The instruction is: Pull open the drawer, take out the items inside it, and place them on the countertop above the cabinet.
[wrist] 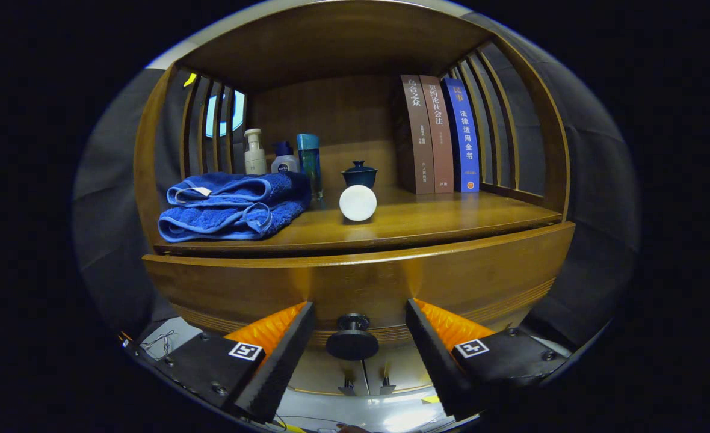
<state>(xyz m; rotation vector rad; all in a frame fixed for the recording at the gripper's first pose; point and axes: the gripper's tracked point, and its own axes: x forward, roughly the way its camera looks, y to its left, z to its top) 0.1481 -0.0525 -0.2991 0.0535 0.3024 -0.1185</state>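
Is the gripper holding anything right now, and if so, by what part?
Nothing is held. The gripper is open, its fingers either side of the drawer knob without touching it.

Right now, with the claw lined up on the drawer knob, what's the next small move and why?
Probably close the claw on the drawer knob. Its fingers stand open on either side of the knob, with gaps on both sides, so nothing is gripped yet. The drawer front looks barely out from the cabinet, so a firm hold on the knob should come before any pull.
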